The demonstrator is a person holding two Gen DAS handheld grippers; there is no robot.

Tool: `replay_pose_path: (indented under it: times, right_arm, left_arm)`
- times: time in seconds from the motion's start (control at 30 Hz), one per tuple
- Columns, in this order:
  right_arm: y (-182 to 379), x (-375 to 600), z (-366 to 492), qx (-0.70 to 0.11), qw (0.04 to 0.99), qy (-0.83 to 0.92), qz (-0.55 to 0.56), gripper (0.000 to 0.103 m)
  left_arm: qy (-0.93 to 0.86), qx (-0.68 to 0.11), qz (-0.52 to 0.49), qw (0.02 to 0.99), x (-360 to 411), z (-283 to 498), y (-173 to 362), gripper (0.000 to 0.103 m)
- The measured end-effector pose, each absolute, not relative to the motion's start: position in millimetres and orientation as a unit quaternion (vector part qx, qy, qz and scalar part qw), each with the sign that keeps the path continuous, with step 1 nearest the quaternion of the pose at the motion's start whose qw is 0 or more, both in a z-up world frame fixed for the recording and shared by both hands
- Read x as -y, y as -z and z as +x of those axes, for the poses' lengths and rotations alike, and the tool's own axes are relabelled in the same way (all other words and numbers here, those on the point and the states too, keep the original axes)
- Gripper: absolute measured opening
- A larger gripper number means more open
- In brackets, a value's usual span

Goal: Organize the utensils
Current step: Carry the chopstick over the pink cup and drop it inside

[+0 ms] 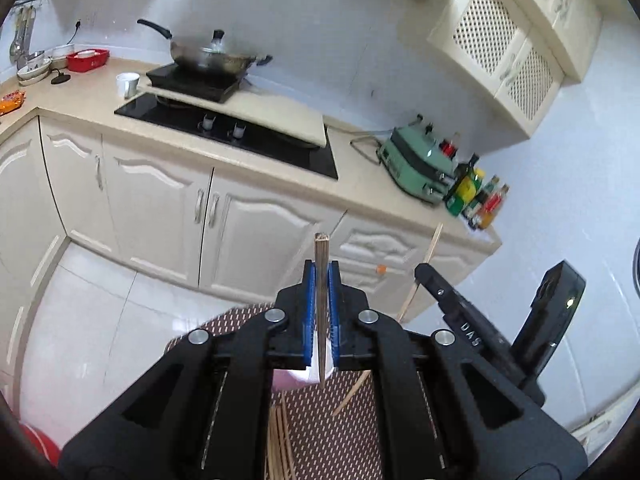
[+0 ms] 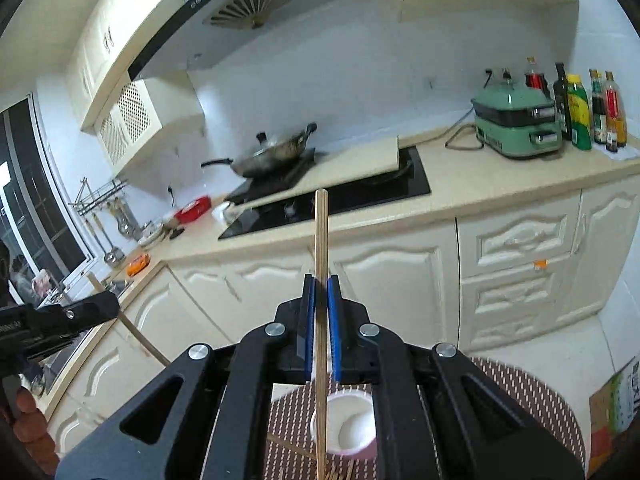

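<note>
A cream-cabinet kitchen is seen in the background, with a wok (image 1: pixel 212 54) parked on the black cooktop (image 1: pixel 256 136), a green cooker (image 2: pixel 516 124) and a row of sauce bottles (image 2: pixel 588 108) lined up on the beige surface (image 2: pixel 480 184). Down below, a brown woven mat (image 2: pixel 516 392) is laid out, and a pink cup (image 2: pixel 352 428) with a white inside is set on it, upright. The left hand-held gripper (image 1: pixel 322 276) is clamped tight on one chopstick (image 1: pixel 321 280), which is pinched between the blue pads (image 1: pixel 309 300) and stands upright, its squared top poking out above the fingertips and its lower end hanging over the cup area. Same deal on the other side: the right hand-held gripper (image 2: pixel 321 292) is closed narrow on a second chopstick (image 2: pixel 321 260), held near vertical, with a long stretch sticking up past the pads and the bottom running down just beside the cup's rim. Both are lifted clear of the mat. A loose pile of chopsticks (image 1: pixel 280 444) is left lying on the mat under the left hand-held gripper, just next to the cup, and one more stray stick (image 1: pixel 352 394) is seen lying at an angle nearby.
</note>
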State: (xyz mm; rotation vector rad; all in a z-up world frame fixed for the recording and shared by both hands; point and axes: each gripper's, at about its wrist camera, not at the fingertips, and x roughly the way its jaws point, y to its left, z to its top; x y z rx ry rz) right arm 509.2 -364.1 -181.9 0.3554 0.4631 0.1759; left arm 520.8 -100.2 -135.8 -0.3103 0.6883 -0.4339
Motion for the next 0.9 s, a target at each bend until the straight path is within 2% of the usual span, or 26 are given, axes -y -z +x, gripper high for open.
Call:
replay_pose_path:
  times: [0.13, 0.47, 0.9]
  right_arm:
    - [190, 368, 528, -0.222, 0.955, -0.082, 0.177, 0.005]
    - [211, 363, 546, -0.221, 0.959, -0.085, 0.155, 0.006]
    - [258, 368, 521, -0.312, 0.933, -0.085, 0.159, 0.005]
  left_arm:
    - [0.199, -0.325, -0.152, 0.912, 104, 536, 137, 0.006]
    - [0.178, -0.371, -0.125, 0.903, 121, 552, 184, 0.006]
    - [0.171, -0.433, -0.09, 0.88, 138, 548, 230, 0.007]
